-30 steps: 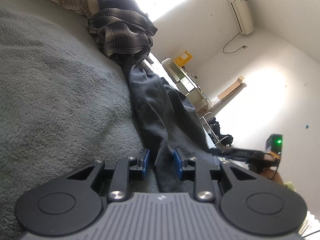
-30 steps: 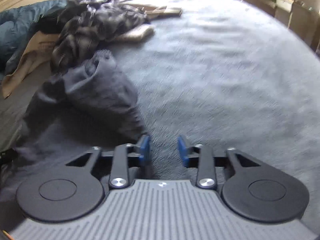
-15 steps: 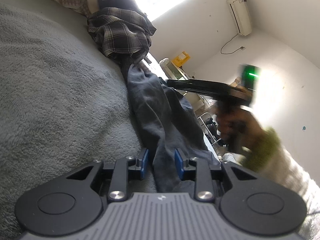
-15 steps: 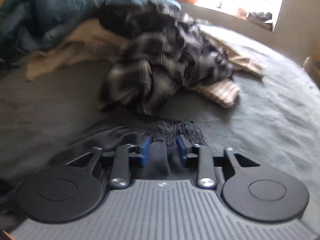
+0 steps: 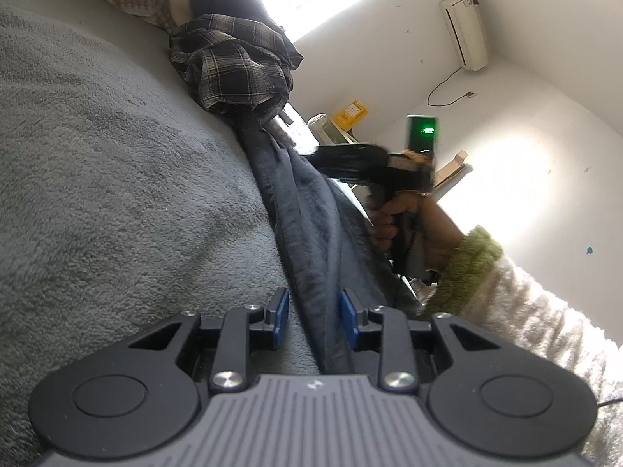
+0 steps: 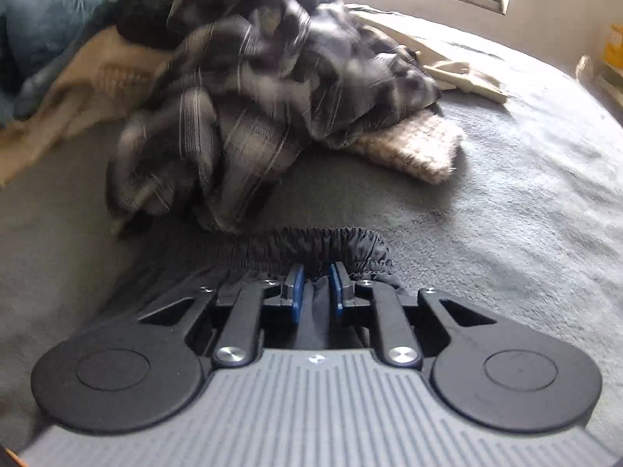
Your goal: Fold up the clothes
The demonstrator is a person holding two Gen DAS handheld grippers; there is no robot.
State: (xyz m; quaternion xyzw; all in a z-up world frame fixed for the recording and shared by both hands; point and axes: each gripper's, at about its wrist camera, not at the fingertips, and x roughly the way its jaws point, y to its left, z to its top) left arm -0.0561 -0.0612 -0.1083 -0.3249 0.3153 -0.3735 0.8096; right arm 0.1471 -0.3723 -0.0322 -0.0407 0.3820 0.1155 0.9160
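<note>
- A pair of dark grey trousers is stretched along a bed covered by a grey blanket.
- One end of the trousers is clamped in the left gripper; its 2 blue fingers are pressed on a thick bunch of the cloth, so they are kept partly apart.
- The right gripper is seen at the elastic waistband, at the far end of the trousers. Its fingers have just been closing and are now nearly together, with a fold of cloth just below the waistband pinched between them.
- In the left wrist view the right gripper is held by a hand in a fuzzy green-cuffed sleeve.
- A crumpled plaid shirt is piled just beyond the waistband, touching or nearly touching it; which cannot be told.
- A beige knit item is partly covered by the shirt, and a blue quilt is seen behind the pile.
</note>
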